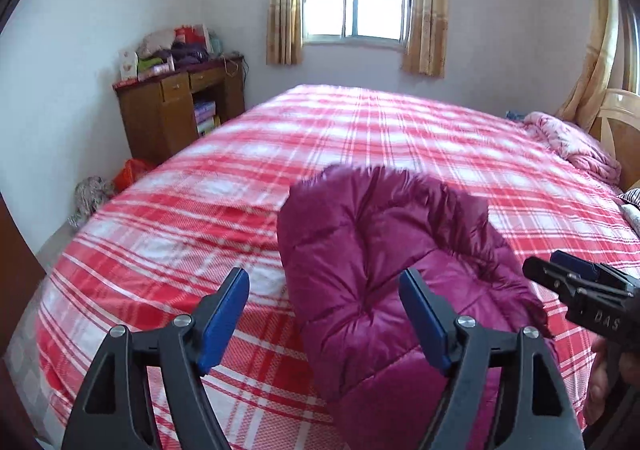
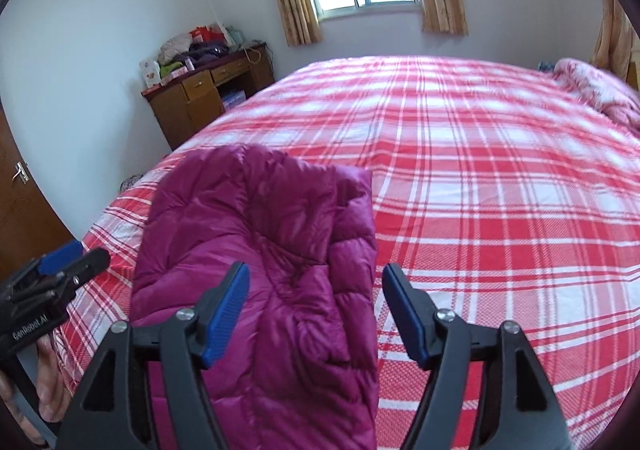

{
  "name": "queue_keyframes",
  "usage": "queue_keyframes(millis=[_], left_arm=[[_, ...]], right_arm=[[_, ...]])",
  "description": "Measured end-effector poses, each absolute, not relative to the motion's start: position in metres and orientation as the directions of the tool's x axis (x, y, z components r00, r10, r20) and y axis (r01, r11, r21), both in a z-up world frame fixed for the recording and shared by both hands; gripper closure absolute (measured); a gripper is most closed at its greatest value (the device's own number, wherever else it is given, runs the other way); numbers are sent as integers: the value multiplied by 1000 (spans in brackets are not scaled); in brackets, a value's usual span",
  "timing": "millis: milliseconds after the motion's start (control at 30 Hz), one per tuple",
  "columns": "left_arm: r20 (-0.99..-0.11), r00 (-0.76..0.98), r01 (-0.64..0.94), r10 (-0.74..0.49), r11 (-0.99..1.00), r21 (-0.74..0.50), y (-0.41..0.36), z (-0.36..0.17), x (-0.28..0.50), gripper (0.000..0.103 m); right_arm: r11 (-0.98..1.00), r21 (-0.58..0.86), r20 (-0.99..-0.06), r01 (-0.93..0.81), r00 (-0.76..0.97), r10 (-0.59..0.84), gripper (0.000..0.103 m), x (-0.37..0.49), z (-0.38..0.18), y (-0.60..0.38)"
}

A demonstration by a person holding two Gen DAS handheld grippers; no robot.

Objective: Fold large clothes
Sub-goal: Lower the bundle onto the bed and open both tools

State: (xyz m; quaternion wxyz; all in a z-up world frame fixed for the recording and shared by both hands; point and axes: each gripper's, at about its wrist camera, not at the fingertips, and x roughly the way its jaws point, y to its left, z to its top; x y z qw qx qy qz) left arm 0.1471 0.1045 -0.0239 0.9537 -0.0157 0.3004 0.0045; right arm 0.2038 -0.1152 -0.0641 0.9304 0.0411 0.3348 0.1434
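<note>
A wooden desk [image 1: 180, 110] piled with clutter stands by the wall, beyond the plaid bed [image 1: 400, 138]. The magenta puffer jacket [image 2: 260, 250] lies folded near the bed's front edge. Left gripper [image 1: 324, 314] and right gripper [image 2: 316, 314] hover over it, jaws spread, holding nothing.

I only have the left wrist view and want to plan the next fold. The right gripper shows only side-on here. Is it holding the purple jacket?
Observer: No. The right gripper is open, its pads apart with nothing pinched between them.
Operator: What lies past the jacket's right edge?
Observer: Bare plaid bedspread. That edge of the jacket runs fairly straight.
Operator: Is the brown panel at my far left a door?
Observer: Yes, a brown door with a metal lever handle.
</note>
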Motion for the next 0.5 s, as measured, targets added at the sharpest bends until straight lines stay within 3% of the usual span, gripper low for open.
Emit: queue_keyframes(millis=[500], left_arm=[[-485, 874, 17, -34, 999, -40, 99, 18, 115, 24]], right_arm=[[954, 150, -537, -259, 789, 298, 27, 163, -25, -107]])
